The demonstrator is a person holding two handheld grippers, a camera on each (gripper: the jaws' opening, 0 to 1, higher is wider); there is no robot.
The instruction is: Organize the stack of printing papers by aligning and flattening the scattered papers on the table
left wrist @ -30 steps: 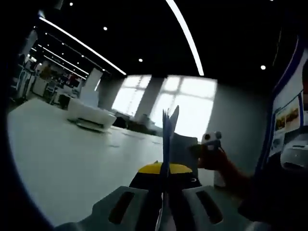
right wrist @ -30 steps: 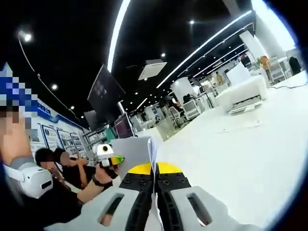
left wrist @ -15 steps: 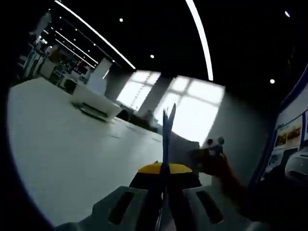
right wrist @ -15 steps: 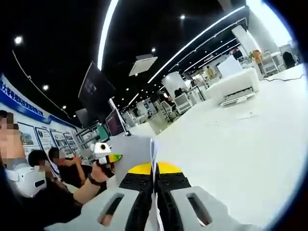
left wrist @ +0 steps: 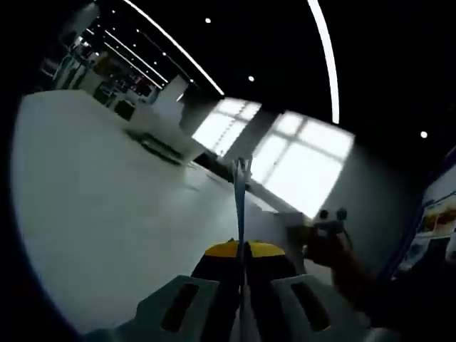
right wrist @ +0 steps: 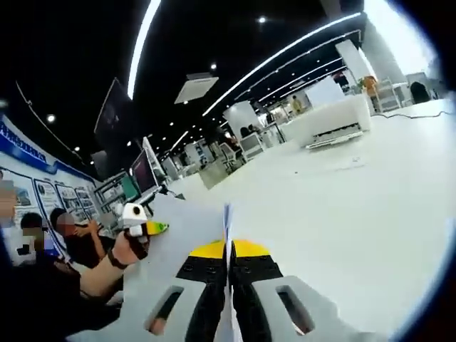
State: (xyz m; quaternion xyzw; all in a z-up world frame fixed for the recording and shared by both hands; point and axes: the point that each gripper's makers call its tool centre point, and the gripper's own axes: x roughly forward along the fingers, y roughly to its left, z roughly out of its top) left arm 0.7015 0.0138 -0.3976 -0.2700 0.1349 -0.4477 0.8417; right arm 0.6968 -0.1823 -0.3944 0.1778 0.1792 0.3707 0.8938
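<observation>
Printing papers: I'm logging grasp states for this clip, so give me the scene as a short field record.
left claw: shut on printing papers
right claw: shut on the papers' other edge
papers: held edge-on, upright between both claws
table: white surface beneath
background: people seated at the side

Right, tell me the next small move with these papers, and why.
Probably lower the papers edge-down onto the table and tap them square. The left gripper and right gripper each pinch the stack edge-on, lifted off the white tabletop, so the sheets hang free to be aligned.
</observation>
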